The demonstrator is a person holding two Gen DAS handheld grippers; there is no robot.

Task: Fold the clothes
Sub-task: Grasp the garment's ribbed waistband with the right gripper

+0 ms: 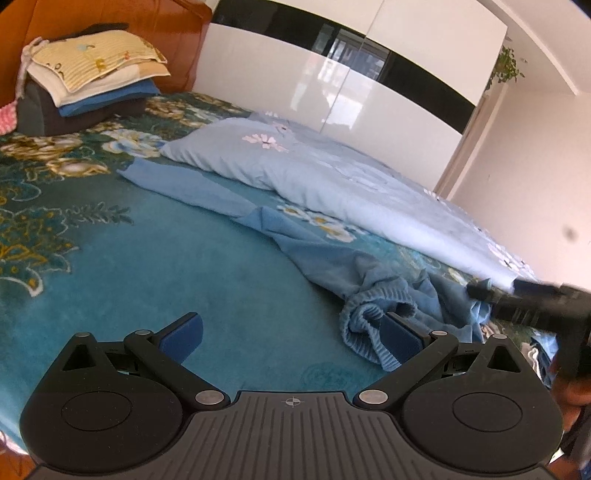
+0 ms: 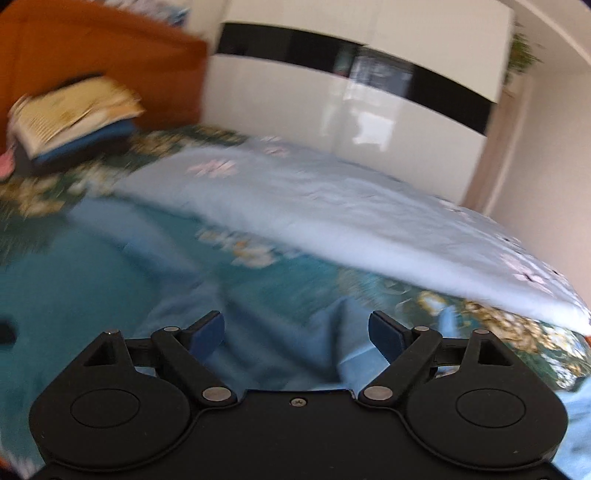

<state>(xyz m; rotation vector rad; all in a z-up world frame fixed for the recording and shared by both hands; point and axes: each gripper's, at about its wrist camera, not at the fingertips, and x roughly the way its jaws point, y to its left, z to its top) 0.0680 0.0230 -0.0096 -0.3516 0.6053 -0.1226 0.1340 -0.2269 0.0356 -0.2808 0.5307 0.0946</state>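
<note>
Both grippers tilt downward over the bed (image 1: 110,258), jaws spread and empty: left gripper (image 1: 291,334) beside the crumpled blue garment (image 1: 373,291), right gripper (image 2: 297,332) above it.

A bed (image 1: 122,258) covered in a teal floral blanket is carrying everything. A crumpled blue garment (image 1: 332,266) is lying stretched across its middle, a pale blue flowered quilt (image 1: 332,177) is lying along the far side just beside it, and a stack of folded clothes (image 1: 85,85) is sitting at the orange headboard (image 1: 110,14)
</note>
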